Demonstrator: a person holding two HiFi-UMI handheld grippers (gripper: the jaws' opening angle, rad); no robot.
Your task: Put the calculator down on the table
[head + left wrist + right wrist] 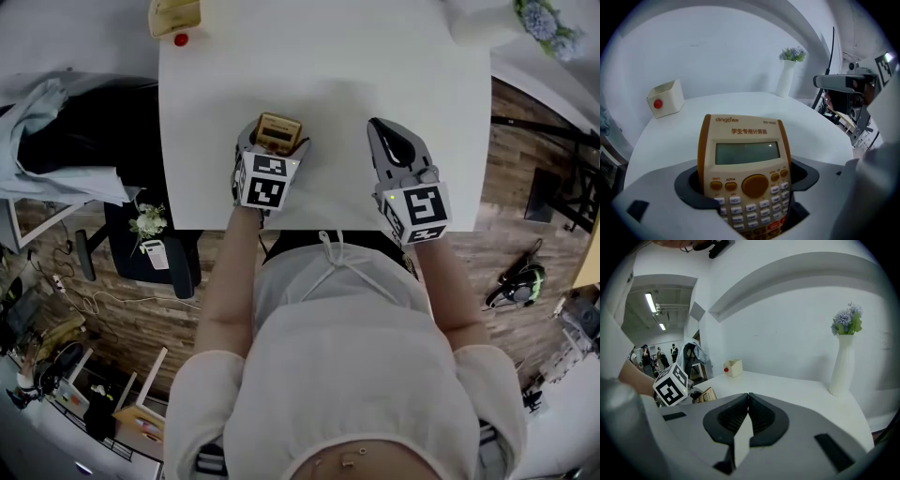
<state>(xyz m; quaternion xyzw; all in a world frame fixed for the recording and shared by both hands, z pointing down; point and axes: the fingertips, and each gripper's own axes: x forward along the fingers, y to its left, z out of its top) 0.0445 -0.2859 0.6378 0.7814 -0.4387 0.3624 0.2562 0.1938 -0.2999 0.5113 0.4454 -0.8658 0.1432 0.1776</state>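
left claw (274, 141) clamped on the orange calculator (745, 168) above the white bench (328, 56), right claw (394, 141) pressed together, holding nothing

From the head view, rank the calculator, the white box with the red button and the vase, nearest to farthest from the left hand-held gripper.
1. Calculator, clamped in the left hand-held gripper.
2. White box, at the far left corner of the table.
3. Vase, at the far right corner.
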